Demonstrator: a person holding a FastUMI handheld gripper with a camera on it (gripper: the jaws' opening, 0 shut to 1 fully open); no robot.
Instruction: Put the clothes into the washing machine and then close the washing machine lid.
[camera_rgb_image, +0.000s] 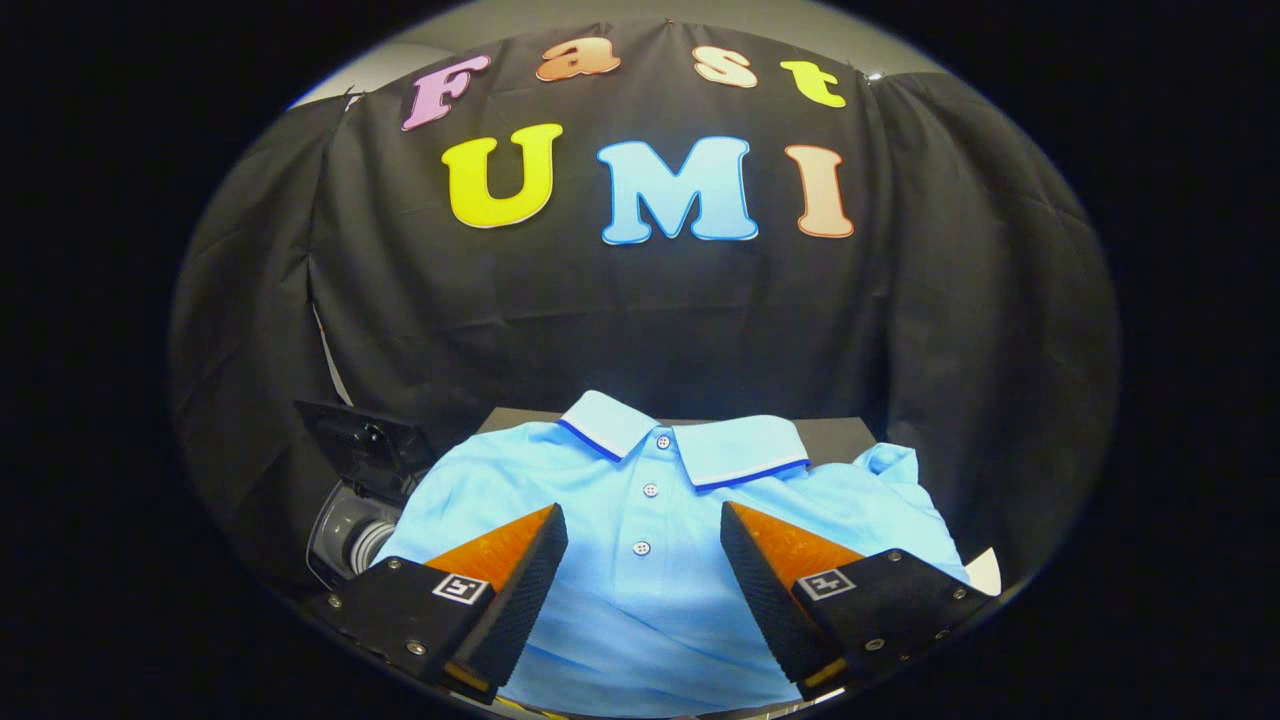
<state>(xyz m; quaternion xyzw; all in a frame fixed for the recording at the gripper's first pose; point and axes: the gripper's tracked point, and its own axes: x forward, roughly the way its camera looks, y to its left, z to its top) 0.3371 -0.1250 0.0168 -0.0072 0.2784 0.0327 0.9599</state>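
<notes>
A light blue polo shirt (640, 560) lies spread flat, its collar (690, 440) pointing away from me and its button placket running between my fingers. My gripper (644, 525) hovers over the shirt's chest, open wide, with the left finger (505, 580) and the right finger (790, 590) on either side of the buttons. Neither pad presses on the cloth. To the left of the shirt sits a small grey washing machine (350, 540) with its dark lid (365, 440) raised open.
The shirt rests on a dark surface (840, 432) in front of the black cloth wall. A white scrap (985, 572) peeks out beyond the right finger, by the shirt's sleeve.
</notes>
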